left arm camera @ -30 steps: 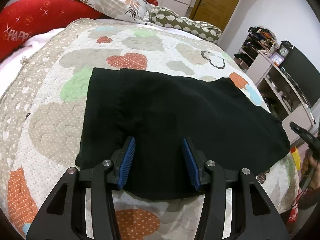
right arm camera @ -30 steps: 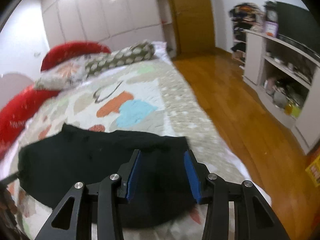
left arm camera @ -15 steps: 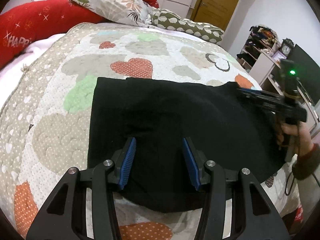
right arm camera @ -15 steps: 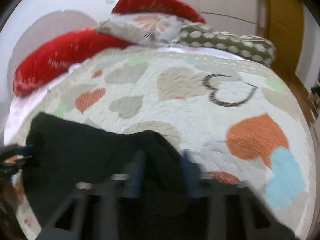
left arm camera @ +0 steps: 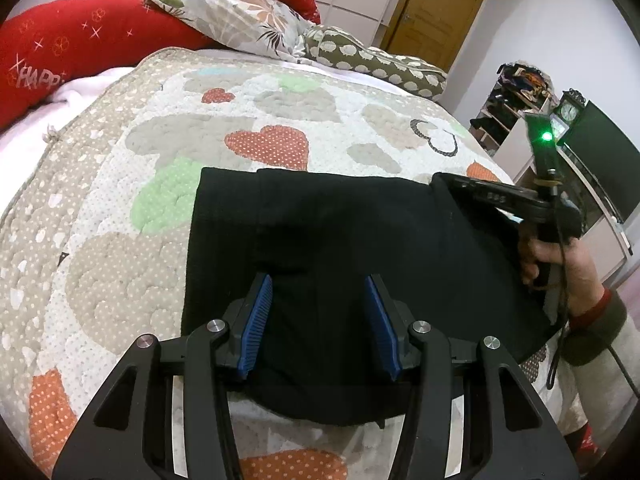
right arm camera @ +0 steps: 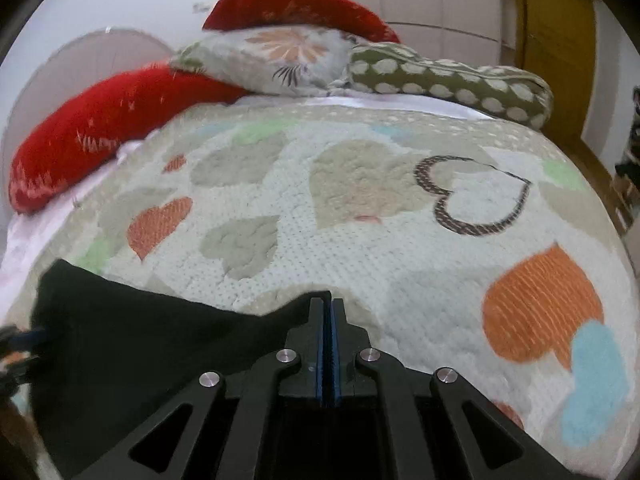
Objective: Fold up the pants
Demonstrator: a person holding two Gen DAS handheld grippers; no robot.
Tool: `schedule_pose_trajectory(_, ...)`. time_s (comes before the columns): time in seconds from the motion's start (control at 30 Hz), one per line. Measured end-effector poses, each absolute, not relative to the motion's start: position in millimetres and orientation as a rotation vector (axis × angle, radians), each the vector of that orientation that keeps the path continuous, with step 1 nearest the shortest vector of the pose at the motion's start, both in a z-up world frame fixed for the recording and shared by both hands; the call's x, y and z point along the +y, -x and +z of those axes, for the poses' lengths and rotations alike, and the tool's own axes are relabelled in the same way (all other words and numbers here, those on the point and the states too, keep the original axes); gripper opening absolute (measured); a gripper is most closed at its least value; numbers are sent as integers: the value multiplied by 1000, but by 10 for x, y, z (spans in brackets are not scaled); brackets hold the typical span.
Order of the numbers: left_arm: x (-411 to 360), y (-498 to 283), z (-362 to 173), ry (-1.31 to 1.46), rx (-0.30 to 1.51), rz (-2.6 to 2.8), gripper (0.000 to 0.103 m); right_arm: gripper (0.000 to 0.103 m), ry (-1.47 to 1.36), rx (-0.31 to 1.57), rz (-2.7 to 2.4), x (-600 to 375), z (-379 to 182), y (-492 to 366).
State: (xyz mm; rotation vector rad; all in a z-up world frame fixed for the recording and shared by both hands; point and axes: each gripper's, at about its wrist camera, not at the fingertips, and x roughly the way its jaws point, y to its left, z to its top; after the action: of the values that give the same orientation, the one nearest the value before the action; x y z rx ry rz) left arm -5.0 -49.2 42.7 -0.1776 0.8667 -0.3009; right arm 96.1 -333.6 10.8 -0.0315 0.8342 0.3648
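Black pants [left arm camera: 340, 240] lie folded flat across the heart-patterned quilt [left arm camera: 120, 240]. My left gripper [left arm camera: 318, 280] hovers over their near edge, open, with the blue pads apart and only flat cloth showing below them. In the right wrist view my right gripper [right arm camera: 327, 302] is shut on the far right corner of the pants [right arm camera: 160, 340], and the cloth rises to a small peak at the tips. From the left wrist view that right gripper [left arm camera: 444, 180] reaches in from the right, held by a person's hand [left arm camera: 560, 260].
Red pillows [left arm camera: 80, 40], a floral pillow [left arm camera: 240, 12] and a green dotted bolster [left arm camera: 380, 68] line the head of the bed. A wooden door [left arm camera: 436, 12], shelves with a clock [left arm camera: 568, 112] and a dark screen [left arm camera: 600, 168] stand to the right. The bed edge drops off at right.
My right gripper swung in from the bed's right side to the pants' far right corner and shut on it. The left gripper stayed in place, still open.
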Motion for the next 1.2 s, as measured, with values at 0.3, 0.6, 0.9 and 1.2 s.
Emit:
schedule_pose_trajectory(0.3,-197,-103,593,270,801,-206,48,47,-7,777,432,-3611,489,-226)
schedule_pose_trajectory(0.6,-113,-566,170,262,945,-120,69,46,55,883,280,-3822,-11,-21)
schedule_pose_trajectory(0.9,-177,-106,390,238,897,-134,69,47,-85,842,344,-4111,297,550)
schedule_pose_trajectory(1.2,-414,246,364,132,883,-108,69,47,-90,907,359,-4037,83,836)
